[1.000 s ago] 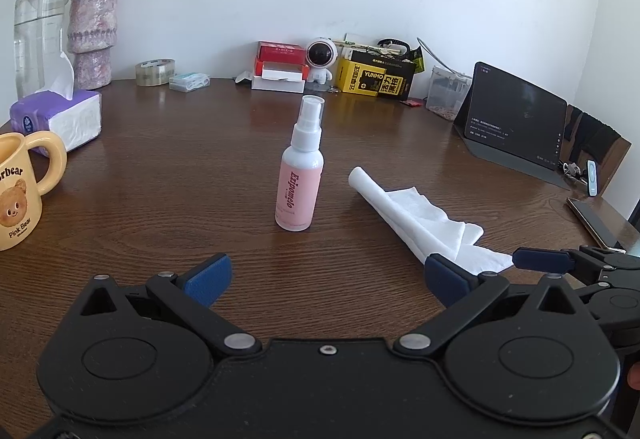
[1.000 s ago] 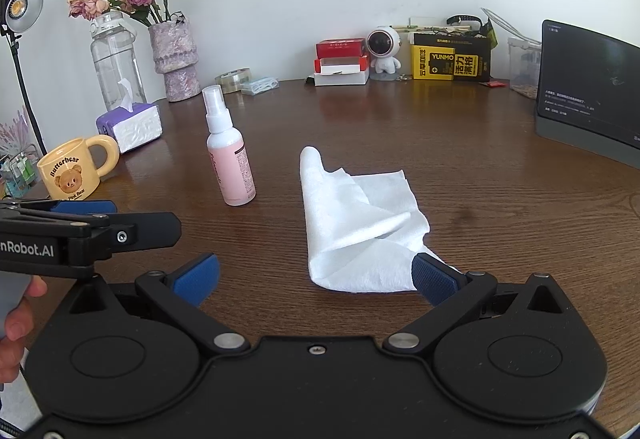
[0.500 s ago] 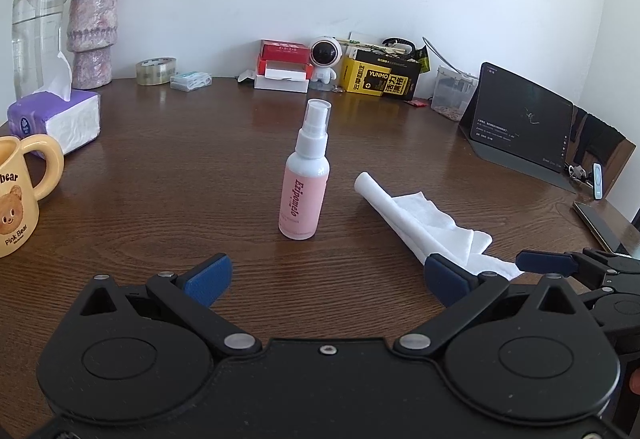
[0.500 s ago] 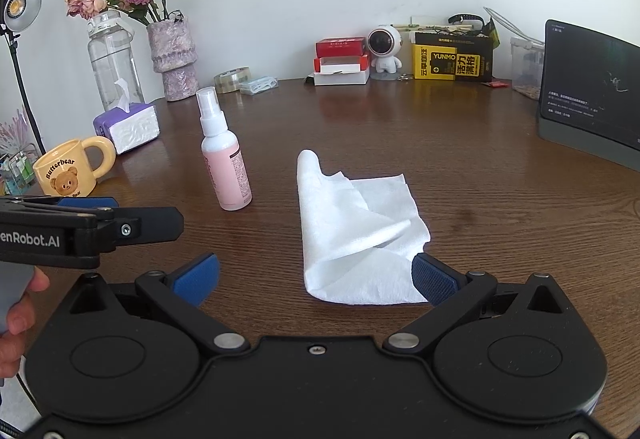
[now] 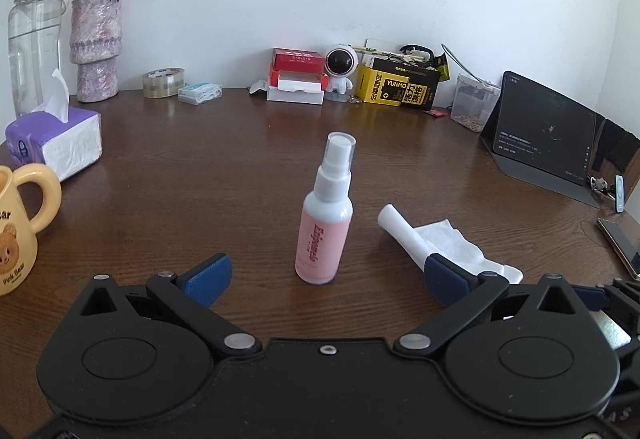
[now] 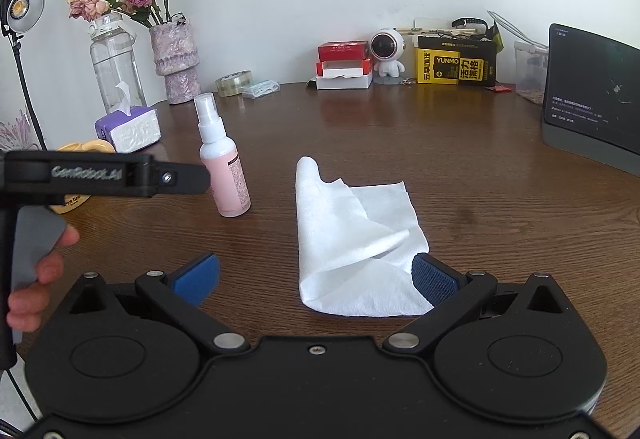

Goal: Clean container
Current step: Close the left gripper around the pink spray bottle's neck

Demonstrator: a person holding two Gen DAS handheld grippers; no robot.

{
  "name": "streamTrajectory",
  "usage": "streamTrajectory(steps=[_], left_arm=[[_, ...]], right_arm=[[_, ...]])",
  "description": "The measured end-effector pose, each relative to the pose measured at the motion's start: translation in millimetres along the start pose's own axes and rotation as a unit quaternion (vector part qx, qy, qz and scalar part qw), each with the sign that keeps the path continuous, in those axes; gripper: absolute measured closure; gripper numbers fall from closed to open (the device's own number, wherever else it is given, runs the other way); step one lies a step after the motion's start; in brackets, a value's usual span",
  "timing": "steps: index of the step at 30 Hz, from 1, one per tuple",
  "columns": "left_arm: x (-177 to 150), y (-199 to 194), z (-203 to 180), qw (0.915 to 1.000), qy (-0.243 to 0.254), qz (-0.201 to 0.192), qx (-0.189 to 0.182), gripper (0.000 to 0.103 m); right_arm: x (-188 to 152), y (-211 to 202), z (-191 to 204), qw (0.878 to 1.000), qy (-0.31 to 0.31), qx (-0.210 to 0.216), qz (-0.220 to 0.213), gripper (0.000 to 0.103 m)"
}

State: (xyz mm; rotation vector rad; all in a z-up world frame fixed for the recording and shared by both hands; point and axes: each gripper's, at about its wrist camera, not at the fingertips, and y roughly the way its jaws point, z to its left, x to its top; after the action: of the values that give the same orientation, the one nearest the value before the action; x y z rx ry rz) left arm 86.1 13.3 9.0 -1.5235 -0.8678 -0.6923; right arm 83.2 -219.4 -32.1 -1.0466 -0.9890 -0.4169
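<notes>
A pink spray bottle with a white pump and clear cap stands upright on the brown table. My left gripper is open just in front of it, and the bottle's base sits about level with the blue fingertips, touching neither. A crumpled white cloth lies flat to the right of the bottle. My right gripper is open at the cloth's near edge, its right pad against the cloth's corner. In the right wrist view the left gripper shows side-on, held by a hand.
A yellow bear mug and a purple tissue box stand at the left. A tablet on a stand and a phone are at the right. A vase, a water bottle, tape and boxes line the back wall.
My left gripper has moved forward toward the spray bottle, which now sits close between its fingertips. The right gripper has edged slightly nearer the cloth. Both stay open.
</notes>
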Motion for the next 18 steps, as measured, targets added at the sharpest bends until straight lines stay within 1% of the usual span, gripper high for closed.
streamTrajectory(steps=[7, 13, 18], left_arm=[[8, 16, -3, 0.9999, 0.002, 0.008, 0.012, 0.0], [10, 20, -7, 0.9998, 0.006, 0.012, 0.016, 0.0], [13, 27, -8, 0.9995, 0.008, 0.015, 0.027, 0.0]], right_arm=[[0, 0, -3, 1.0, -0.003, 0.002, 0.001, 0.0], [2, 3, -6, 1.0, -0.002, 0.003, 0.004, 0.0], [3, 5, -8, 1.0, 0.0, 0.003, 0.006, 0.0]])
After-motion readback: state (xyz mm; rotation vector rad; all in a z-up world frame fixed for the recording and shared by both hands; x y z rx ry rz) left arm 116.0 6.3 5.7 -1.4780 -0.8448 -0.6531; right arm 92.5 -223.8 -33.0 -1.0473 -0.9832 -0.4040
